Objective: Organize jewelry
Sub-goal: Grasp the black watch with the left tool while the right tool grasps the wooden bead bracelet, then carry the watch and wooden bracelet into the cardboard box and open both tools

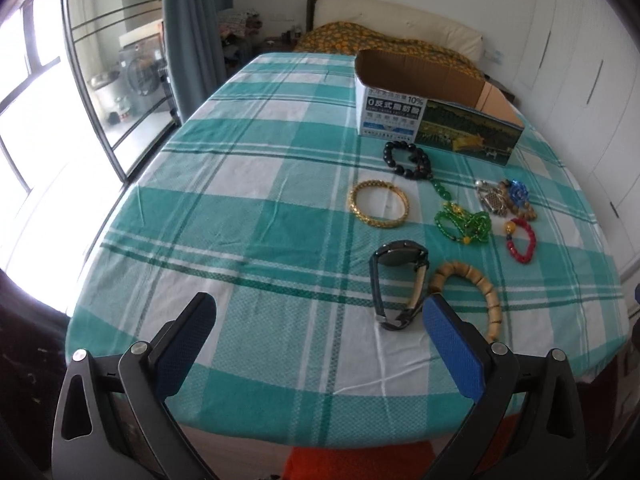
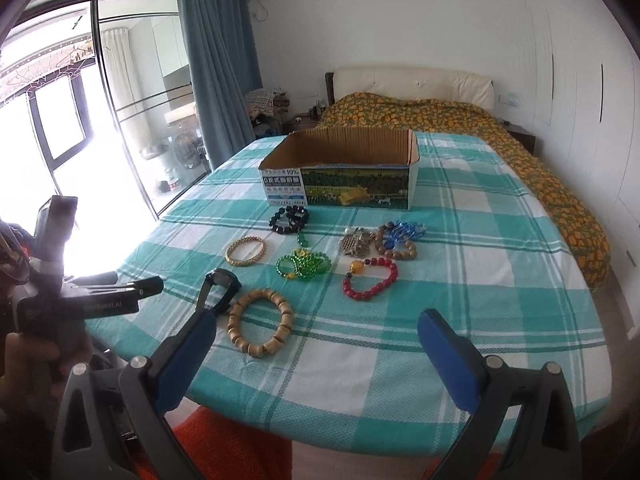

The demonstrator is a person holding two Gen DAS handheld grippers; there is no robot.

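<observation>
Several jewelry pieces lie on a teal checked tablecloth (image 1: 256,216): a black watch (image 1: 394,280), a wooden bead bracelet (image 1: 476,284), a gold bangle (image 1: 378,205), green beads (image 1: 464,222), a red bead bracelet (image 1: 522,240), a black bead bracelet (image 1: 406,158) and a silver and blue cluster (image 1: 504,198). An open cardboard box (image 1: 436,116) stands behind them. My left gripper (image 1: 320,316) is open and empty, just short of the watch. My right gripper (image 2: 316,326) is open and empty, near the wooden bracelet (image 2: 260,326) and the red bracelet (image 2: 370,278).
The table's near edge (image 2: 320,420) is just ahead of both grippers, with an orange rug (image 2: 232,448) below. A bed with an orange patterned cover (image 2: 480,128) lies behind the table. Glass doors (image 2: 120,112) are at the left. The left gripper's body (image 2: 80,300) shows at the right wrist view's left.
</observation>
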